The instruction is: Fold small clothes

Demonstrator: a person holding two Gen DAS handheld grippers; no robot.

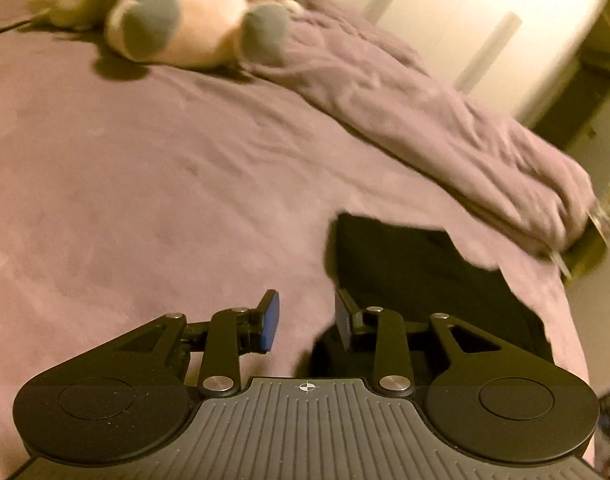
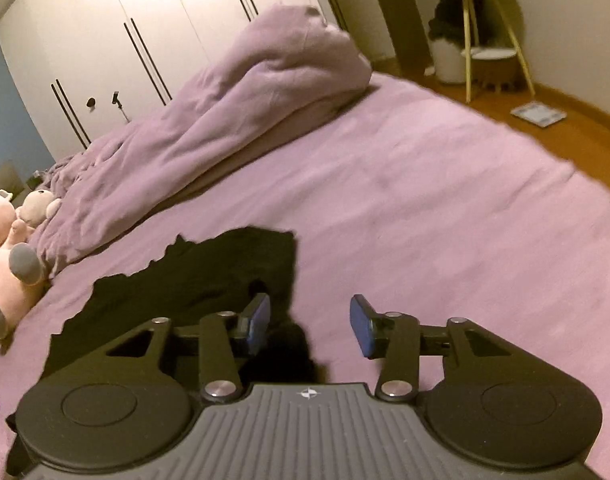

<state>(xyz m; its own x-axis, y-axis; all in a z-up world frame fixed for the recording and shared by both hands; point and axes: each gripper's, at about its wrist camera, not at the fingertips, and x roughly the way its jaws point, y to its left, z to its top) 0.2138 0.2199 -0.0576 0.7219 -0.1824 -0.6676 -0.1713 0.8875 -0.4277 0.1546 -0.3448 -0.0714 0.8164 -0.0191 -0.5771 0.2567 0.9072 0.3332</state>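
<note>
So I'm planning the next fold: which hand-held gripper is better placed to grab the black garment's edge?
Probably the left hand-held gripper: open, its right finger already over the black garment. The right one's gap is mostly over the sheet.

Both wrist cameras look down along their fingers, close over the purple bed (image 1: 145, 200); both share the black garment (image 1: 417, 272), plush toy (image 2: 9, 264) and rumpled duvet (image 2: 209, 120).

The right hand-held gripper (image 2: 310, 322), jaws apart and empty, hovers beside a black garment (image 2: 193, 276) on the purple bed (image 2: 425, 208).
</note>
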